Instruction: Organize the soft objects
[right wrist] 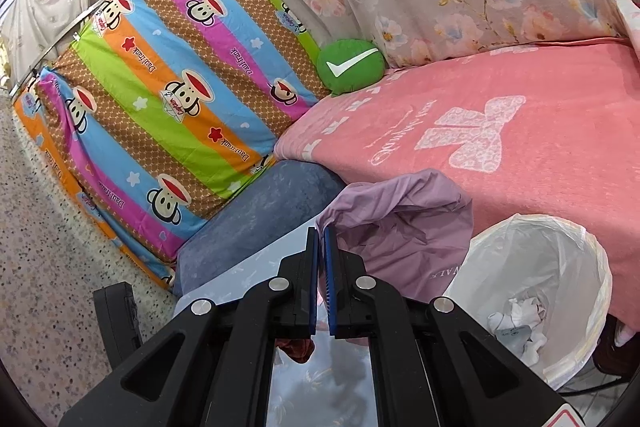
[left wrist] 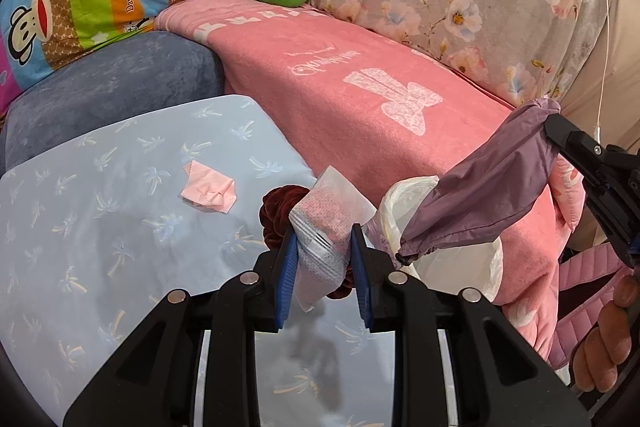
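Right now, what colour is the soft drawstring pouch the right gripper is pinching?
Muted purple fabric drawstring pouch; right gripper pinches its edge. Best in the right wrist view.

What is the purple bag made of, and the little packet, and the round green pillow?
The purple bag looks like thin, smooth cloth, maybe nylon: it crumples in sharp creases and has a faint sheen. The little packet looks like thin, papery, see-through fabric with pink grains showing inside. The green pillow looks like soft, matt plush, puffy and stuffed, with a white tick on it.

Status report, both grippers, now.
Left gripper shut on white packet. Right gripper shut on purple bag. White bin beside it.
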Demonstrator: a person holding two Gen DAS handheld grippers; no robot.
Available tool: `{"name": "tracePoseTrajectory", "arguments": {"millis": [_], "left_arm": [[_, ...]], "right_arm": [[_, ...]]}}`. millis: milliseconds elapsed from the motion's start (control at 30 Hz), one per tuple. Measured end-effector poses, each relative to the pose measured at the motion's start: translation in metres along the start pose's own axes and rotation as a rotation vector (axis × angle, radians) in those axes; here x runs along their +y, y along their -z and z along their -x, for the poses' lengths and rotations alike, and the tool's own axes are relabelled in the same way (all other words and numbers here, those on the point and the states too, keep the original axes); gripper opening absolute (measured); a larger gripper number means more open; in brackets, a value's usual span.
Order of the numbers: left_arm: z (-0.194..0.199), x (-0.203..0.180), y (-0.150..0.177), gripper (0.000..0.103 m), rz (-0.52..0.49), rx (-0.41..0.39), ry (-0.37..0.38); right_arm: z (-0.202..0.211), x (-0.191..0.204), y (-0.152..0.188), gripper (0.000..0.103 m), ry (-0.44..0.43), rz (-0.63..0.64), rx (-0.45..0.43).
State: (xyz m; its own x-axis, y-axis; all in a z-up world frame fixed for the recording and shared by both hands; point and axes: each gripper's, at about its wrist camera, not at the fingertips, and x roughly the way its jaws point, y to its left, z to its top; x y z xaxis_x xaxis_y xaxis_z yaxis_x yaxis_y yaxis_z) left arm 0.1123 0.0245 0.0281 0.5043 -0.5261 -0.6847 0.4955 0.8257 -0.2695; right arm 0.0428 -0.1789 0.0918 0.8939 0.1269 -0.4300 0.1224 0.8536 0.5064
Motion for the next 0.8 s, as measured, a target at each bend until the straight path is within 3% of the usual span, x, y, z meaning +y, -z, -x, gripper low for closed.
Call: {"name": "tracePoseTrajectory", "arguments": {"millis": [233,600,800], "left_arm": [[0.004,-0.007,0.007,0.025,-0.011,0.01,0.021],[-0.028,0.008,0.069,0.026,-0.005,0.178,-0.007],[-0.025,0.015,0.079,0.025,0.017,0.195,-0.01]], "right_arm": [[0.013,-0.005,0.003,0.005,-0.004,-0.001,-0.005],[0.019,-0.006,0.015,0.005,-0.01,0.008,0.026],[0.02,-0.005,0.024,0.005,-0.009,0.016,0.048]]}}
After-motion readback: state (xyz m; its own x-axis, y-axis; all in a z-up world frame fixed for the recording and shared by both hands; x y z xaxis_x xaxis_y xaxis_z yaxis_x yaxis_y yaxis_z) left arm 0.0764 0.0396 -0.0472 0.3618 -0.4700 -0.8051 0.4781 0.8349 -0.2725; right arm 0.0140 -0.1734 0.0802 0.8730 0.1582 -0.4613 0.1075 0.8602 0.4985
